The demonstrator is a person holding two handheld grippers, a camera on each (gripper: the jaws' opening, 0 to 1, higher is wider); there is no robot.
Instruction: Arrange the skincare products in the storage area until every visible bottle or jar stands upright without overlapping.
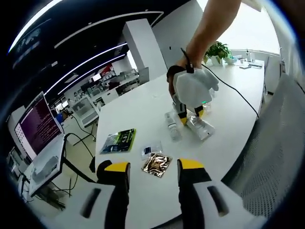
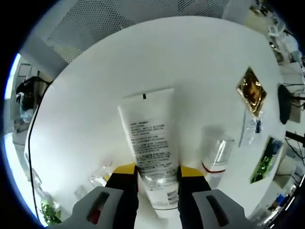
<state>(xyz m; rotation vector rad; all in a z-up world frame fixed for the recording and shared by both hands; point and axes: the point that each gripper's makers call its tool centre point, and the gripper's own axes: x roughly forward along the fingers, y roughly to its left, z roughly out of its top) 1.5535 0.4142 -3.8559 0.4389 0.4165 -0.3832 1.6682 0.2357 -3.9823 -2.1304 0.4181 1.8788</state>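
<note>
Tube (image 2: 150, 152) axis is running straight out along the right gripper (image 2: 157, 174), crimped end pointing away, cap end lying toward the camera between the jaws, which are clamping its lower body. Tube is lying flat on the white surface (image 2: 95, 86); a clear bottle (image 2: 217, 150) is sitting just beside it. Left gripper (image 1: 152, 167) is hovering with jaws apart, well away from the products, near a gold sachet (image 1: 157, 163). Judgement: right gripper is nearer; tipping upright is pending.
</note>
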